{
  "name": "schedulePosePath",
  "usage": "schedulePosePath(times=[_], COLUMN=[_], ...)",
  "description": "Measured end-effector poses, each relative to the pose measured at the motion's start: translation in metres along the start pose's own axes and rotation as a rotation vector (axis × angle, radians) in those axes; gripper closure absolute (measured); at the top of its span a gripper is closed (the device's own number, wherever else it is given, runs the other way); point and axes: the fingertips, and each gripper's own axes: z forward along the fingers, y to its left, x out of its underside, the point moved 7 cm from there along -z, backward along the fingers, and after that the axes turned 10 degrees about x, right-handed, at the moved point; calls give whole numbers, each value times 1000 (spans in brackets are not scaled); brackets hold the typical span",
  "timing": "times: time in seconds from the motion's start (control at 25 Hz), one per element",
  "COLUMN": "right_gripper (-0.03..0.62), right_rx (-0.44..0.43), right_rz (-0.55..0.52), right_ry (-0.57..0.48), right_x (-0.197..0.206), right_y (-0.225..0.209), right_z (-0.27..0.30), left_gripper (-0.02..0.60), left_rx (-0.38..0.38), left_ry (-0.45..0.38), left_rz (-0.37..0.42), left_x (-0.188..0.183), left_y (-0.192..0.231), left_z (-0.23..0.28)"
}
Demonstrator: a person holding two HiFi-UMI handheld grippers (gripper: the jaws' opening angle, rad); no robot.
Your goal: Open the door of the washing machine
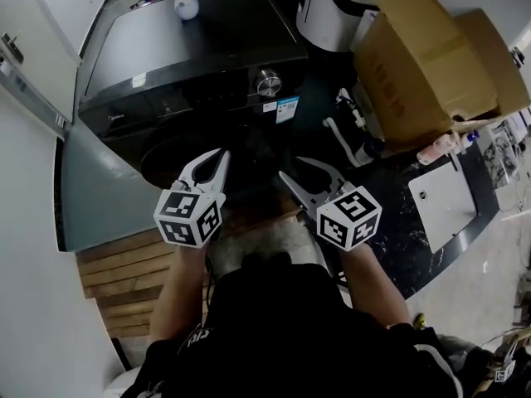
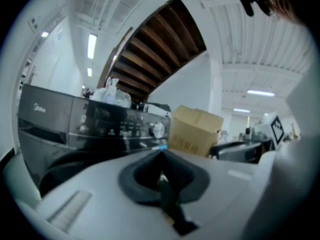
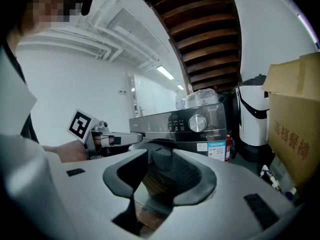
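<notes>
A black front-loading washing machine (image 1: 199,48) stands ahead of me, with a silver knob (image 1: 267,82) on its panel and its round dark door (image 1: 162,162) low on the front. The left gripper (image 1: 217,157) hovers just before the door, jaws shut and holding nothing. To its right, the right gripper (image 1: 299,174) has its jaws partly apart and empty, pointing at the machine's lower front. In the left gripper view the shut jaws (image 2: 161,156) face the panel (image 2: 115,124). In the right gripper view the open jaws (image 3: 160,159) frame the washer (image 3: 190,126), and the left gripper (image 3: 115,140) shows at the left.
A large cardboard box (image 1: 431,65) sits right of the washer, with a white appliance (image 1: 328,11) behind it. Wooden steps (image 1: 124,264) lie at lower left. A white bottle (image 1: 186,2) stands on the washer top. Bottles and a white panel (image 1: 440,197) lie on the dark floor at right.
</notes>
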Motion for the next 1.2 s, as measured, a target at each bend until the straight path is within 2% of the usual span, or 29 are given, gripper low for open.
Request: schedulePosePath(times=[0.28,0.72,1.0,1.2], right_gripper=[388,330,312,309], right_rx=[-28,-108,-165,-187], right_rz=[-56,-173,-231,-255], right_ry=[97,199,334,393], right_x=[11,-6,19,37], right_y=[15,-19,-49,-62], right_z=[40,128,175,196], left_gripper=[571,571,571,571], left_rx=[-6,-93,-156,-181], left_ry=[-1,-20,-17,-6], left_rz=[-42,-60,-87,-95], left_x=[15,4,4,4], left_y=[28,72,88,89], left_z=[-11,0,7,8])
